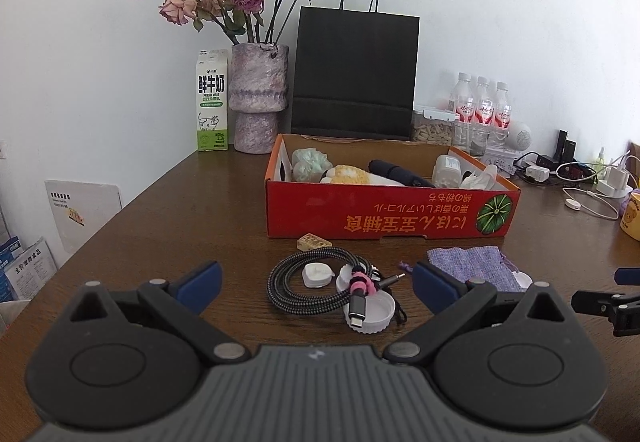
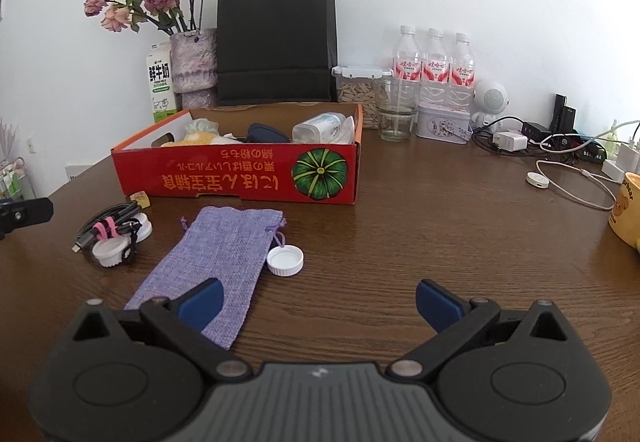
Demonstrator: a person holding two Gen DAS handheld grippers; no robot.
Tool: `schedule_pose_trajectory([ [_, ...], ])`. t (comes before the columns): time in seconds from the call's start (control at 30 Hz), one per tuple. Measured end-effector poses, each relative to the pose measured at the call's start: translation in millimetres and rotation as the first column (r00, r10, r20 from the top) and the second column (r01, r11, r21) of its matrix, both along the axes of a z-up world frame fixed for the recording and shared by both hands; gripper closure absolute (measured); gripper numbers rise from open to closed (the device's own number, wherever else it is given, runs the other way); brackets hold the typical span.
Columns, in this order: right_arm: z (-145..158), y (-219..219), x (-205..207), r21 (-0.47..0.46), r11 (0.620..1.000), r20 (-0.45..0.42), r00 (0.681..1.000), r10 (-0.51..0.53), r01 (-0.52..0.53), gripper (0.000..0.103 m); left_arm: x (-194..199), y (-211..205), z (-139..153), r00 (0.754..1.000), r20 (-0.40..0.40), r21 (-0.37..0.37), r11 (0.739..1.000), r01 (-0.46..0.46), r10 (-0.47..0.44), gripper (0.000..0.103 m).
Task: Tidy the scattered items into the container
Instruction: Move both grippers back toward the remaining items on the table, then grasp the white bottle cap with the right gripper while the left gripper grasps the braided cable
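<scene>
The left claw [image 1: 316,280] stands with its blue pads wide apart and holds nothing; it is lined up on the coiled black braided charging cable [image 1: 310,284], which lies at lower centre of the left wrist view. The right claw [image 2: 318,302] is likewise spread and empty, low in its own view, with the flat lilac woven drawstring pouch [image 2: 212,262] passing under its left pad.

Judged step: pick up the cable. Recommended method:
- Bring the pads down on either side of the bundle where the pink strap [image 1: 362,284] binds it, so the coil lifts as one piece.
- Keep clear of the two white ribbed plastic caps [image 1: 370,312] that touch the coil; one lies partly under the cable plug and may be dragged along.
- Close fully before lifting; a braided cable is likely to slip through a loose grip.
- Carry it over the near wall of the red cardboard box [image 1: 384,211], at centre frame, and release into a bare spot among the items already inside.

Also loose in front of the box: a small tan block [image 1: 314,242] and a third white cap [image 2: 285,261] just beside the pouch.

The surface is a dark brown wood-grain bench [image 2: 420,226], smooth and slightly glossy. Behind the box, against a white wall, stand a black paper bag [image 1: 354,75], a vase of faded pink roses [image 1: 260,103] and a milk carton [image 1: 212,101].
</scene>
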State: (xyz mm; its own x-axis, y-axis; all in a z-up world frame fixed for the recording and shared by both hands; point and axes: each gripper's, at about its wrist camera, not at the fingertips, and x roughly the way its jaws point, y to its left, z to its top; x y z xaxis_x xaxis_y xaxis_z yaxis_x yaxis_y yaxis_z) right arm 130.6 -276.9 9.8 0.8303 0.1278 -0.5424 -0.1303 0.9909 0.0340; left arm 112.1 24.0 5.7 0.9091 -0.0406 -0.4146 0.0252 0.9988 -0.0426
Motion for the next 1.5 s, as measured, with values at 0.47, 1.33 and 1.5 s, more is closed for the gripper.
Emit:
schedule_pose_trajectory([
  [0.47, -15, 0, 44, -0.07, 0.996, -0.069, 0.996, 0.048, -0.053, 0.025, 12, 3, -13, 0.998, -0.06, -0.015, 1.0, -0.022, 0.021, 0.0],
  [1.33, -24, 33, 88, -0.035, 0.977, -0.084, 0.975, 0.208, -0.211, 0.076, 64, -14, -21, 0.982, -0.185, 0.017, 0.999, 0.035, -0.031, 0.0],
  [1.5, -26, 36, 81, -0.064, 0.977, -0.058, 0.978, 0.202, -0.206, 0.076, 88, -14, -29, 0.967, -0.252, 0.048, 0.997, 0.057, -0.043, 0.0],
])
